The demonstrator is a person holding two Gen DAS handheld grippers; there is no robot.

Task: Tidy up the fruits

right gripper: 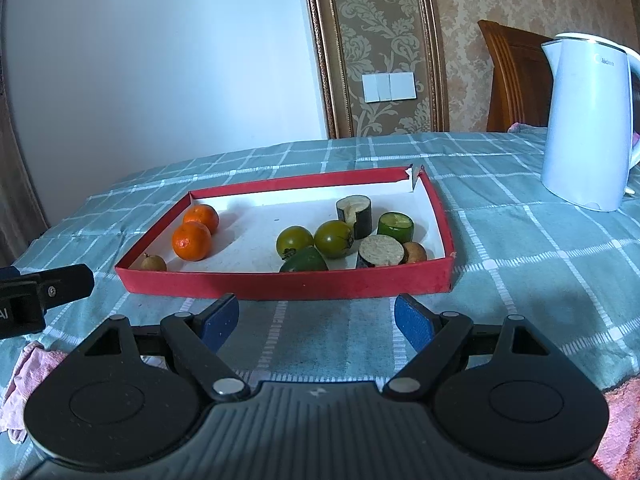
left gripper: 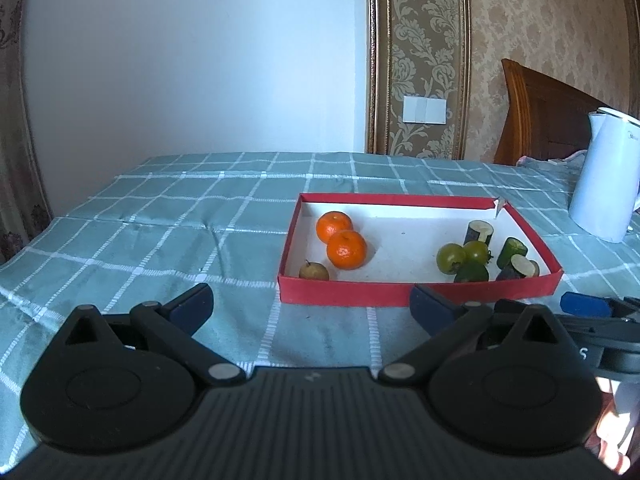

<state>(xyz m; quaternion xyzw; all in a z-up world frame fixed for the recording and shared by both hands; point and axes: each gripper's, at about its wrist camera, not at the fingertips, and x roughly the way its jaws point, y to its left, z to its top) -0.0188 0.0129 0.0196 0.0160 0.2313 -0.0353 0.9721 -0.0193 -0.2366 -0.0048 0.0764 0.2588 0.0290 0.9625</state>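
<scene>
Left tongs (left gripper: pixel 312 306): wide, nothing between the blue pads, hovering over the checked teal cloth (left gripper: pixel 160 216) on the desk, just short of the red tray's near wall. Right tongs (right gripper: pixel 316 320): likewise wide and empty, aimed at the near wall of the same red tray (right gripper: pixel 280 284).

Tray contents, left to right, from the right wrist view:
- Near-left corner: small brownish fruit (right gripper: pixel 154 262), close against the wall.
- Just beyond it: two oranges (right gripper: pixel 191 241), touching, one behind the other (right gripper: pixel 201 218).
- Bare white floor through the middle.
- Right half, clustered: two green round fruits (right gripper: pixel 294 240) (right gripper: pixel 333 238) side by side; a darker green fruit (right gripper: pixel 305 261) in front, partly hidden by the near wall.
- Behind and right of those: dark-skinned cut piece (right gripper: pixel 355 214), upright, pale face up; a green cut piece (right gripper: pixel 396 226) beside it; another dark cut piece (right gripper: pixel 380 251) nearer, face tilted toward the camera.
- Near-right corner: second small brown fruit (right gripper: pixel 415 252), tucked behind the near cut piece.

Far-right tray corner torn open. White kettle (right gripper: pixel 588 120) standing on the cloth well right of the tray. Pink cloth (right gripper: pixel 28 376) at the lower-left edge, under the other tool.
</scene>
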